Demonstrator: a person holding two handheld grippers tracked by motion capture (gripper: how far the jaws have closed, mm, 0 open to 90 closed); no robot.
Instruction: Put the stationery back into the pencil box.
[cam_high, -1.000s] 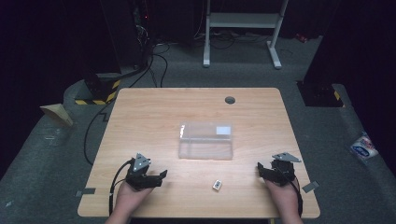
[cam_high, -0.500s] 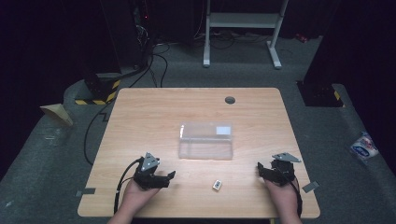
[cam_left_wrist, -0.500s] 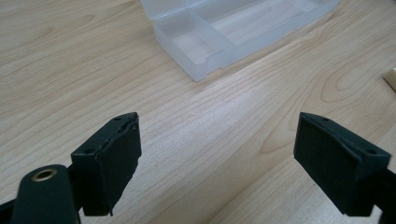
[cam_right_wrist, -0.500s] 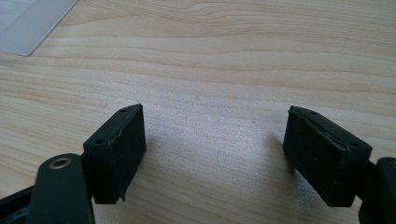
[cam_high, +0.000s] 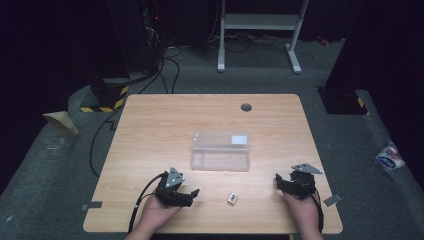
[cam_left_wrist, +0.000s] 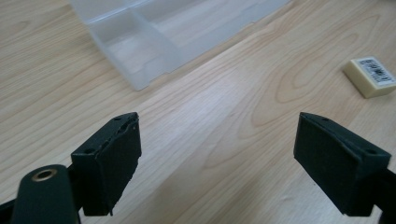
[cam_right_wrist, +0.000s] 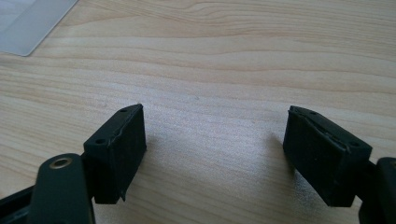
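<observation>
Table: light wood grain. Box: clear plastic. Eraser: cream, barcode label. Claws: black.

A white packet lies on the grey floor beside the table.

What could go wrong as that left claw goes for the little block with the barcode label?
The small cream block lies flat on the wooden table, off to one side of the open left gripper. A jaw landing on it might push it away rather than straddle it. Being low and flat, it may also slip out when squeezed. The clear plastic box stands close behind, so a shoved block could slide against its wall.
</observation>
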